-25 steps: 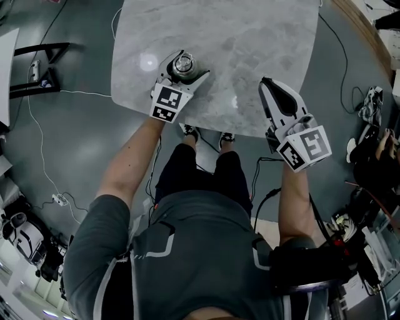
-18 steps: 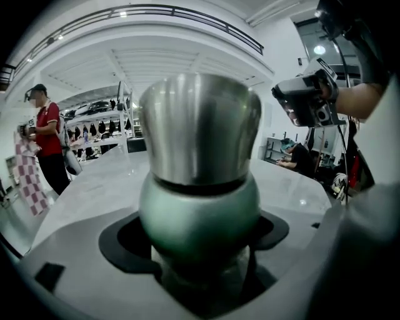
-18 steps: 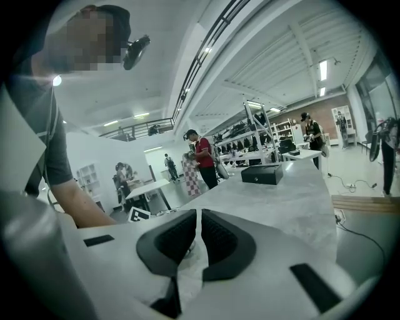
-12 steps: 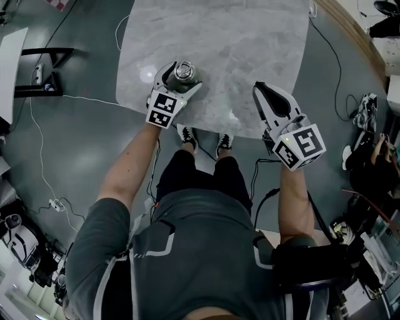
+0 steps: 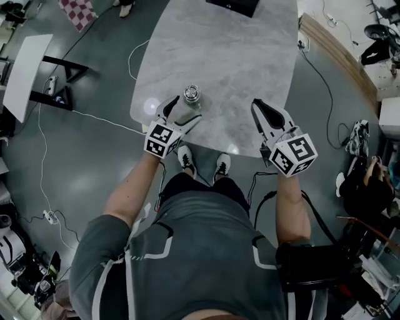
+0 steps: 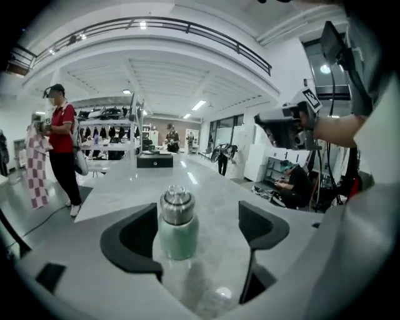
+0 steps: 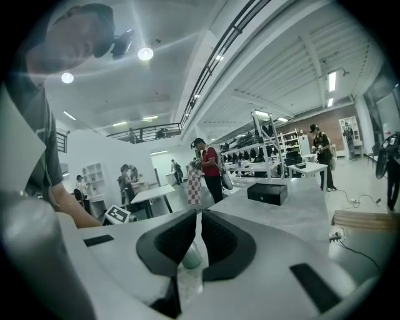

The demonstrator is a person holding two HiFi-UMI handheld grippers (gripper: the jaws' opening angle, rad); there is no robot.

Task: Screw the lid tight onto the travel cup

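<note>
The travel cup point(image 5: 192, 97) stands upright on the grey marble table point(image 5: 237, 56), pale green with a steel lid on top. In the left gripper view the cup point(image 6: 177, 222) shows ahead of the jaws, apart from both pads. My left gripper point(image 5: 184, 109) is open just short of the cup, near the table's front edge; its wide gap point(image 6: 203, 228) holds nothing. My right gripper point(image 5: 255, 103) hangs to the cup's right, shut with nothing in it. In the right gripper view its pads point(image 7: 199, 240) meet, and a sliver of the cup point(image 7: 189, 255) shows behind them.
A black box point(image 5: 231, 5) lies at the table's far end. A white table point(image 5: 25, 75) and cables point(image 5: 94, 112) are on the floor to the left. A person in a red shirt point(image 6: 59, 147) stands beyond the table; another sits at the right point(image 5: 369, 181).
The left gripper, earlier around the cup, has let go and drawn back toward the near edge and upward. The right gripper has also risen, still shut. The cup stays on the table.
</note>
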